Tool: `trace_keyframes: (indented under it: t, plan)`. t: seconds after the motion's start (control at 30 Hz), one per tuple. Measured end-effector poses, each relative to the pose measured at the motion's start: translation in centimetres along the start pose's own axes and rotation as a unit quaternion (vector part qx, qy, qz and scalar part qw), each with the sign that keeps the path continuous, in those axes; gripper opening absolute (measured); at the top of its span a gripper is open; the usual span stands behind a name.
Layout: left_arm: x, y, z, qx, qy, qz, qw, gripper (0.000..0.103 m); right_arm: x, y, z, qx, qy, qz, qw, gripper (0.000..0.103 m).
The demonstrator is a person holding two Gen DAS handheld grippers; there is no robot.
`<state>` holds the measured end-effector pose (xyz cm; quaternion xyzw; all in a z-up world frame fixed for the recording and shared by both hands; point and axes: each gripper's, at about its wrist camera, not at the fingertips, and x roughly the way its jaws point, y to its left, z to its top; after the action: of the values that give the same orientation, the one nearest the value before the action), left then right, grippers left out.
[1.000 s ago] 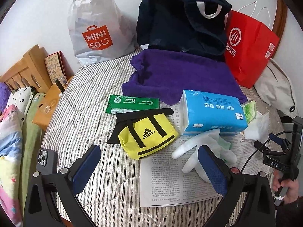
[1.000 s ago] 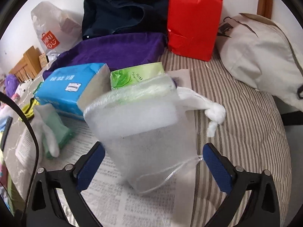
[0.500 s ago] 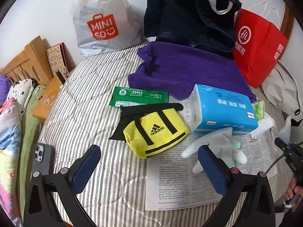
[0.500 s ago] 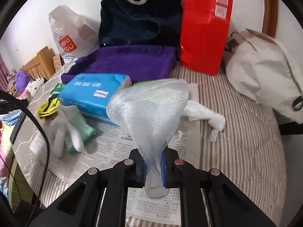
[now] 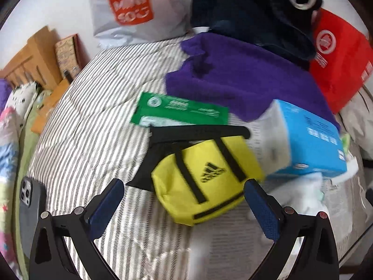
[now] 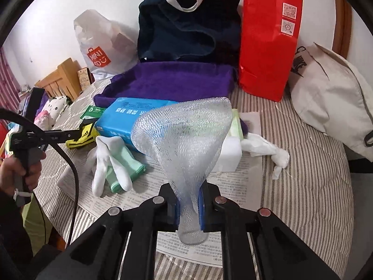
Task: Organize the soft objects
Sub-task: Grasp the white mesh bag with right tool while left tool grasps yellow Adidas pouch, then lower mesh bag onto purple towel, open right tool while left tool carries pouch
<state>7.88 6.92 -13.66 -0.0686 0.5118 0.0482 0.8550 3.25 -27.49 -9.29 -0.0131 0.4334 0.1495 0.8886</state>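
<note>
My right gripper is shut on a white mesh net bag, which fans out above the newspaper. A white sponge block lies on the paper behind the net. Left of it lie white and green gloves and a blue tissue pack. My left gripper stands open just above a yellow pouch with black straps, its blue pads either side of the pouch's near end without touching it. In the right wrist view the left gripper reaches over that yellow pouch, held by a hand.
A purple towel, a dark hoodie, a red paper bag and a white Miniso bag sit at the back of the striped bed. A beige bag lies right, a phone and a green packet left.
The right gripper closed on the net bag and lifted it off the sponge. The left gripper moved down and forward toward the yellow pouch, staying open.
</note>
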Motion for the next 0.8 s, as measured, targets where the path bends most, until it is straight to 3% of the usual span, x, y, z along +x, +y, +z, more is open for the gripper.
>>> trace_keyframes:
  t: [0.1,0.17,0.23,0.43,0.57,0.8]
  plan:
    - [1.1,1.7,-0.3,-0.039,0.017,-0.028,0.9987,0.1,0.1,-0.1,-0.1,0.0,0.002,-0.002,1.0,0.012]
    - [1.9,2.1,-0.5,-0.052,0.025,-0.044,0.9974,0.077,0.5,-0.3,-0.1,0.002,0.009,0.001,1.0,0.012]
    - [1.9,2.1,-0.5,-0.056,0.015,-0.04,0.9975,0.074,1.0,-0.3,-0.1,0.0,0.015,0.004,1.0,0.012]
    - [1.7,2.3,-0.5,-0.062,0.016,-0.072,0.9953,0.042,1.7,0.0,0.1,-0.009,0.023,0.004,1.0,0.012]
    - [1.2,2.5,-1.0,-0.065,0.012,-0.093,0.9935,0.031,1.7,0.1,0.3,-0.006,0.022,0.009,1.0,0.012]
    - [-1.0,2.4,-1.3,-0.06,-0.006,-0.116,0.9914,0.023,0.6,0.9,0.8,-0.011,0.01,0.018,1.0,0.012]
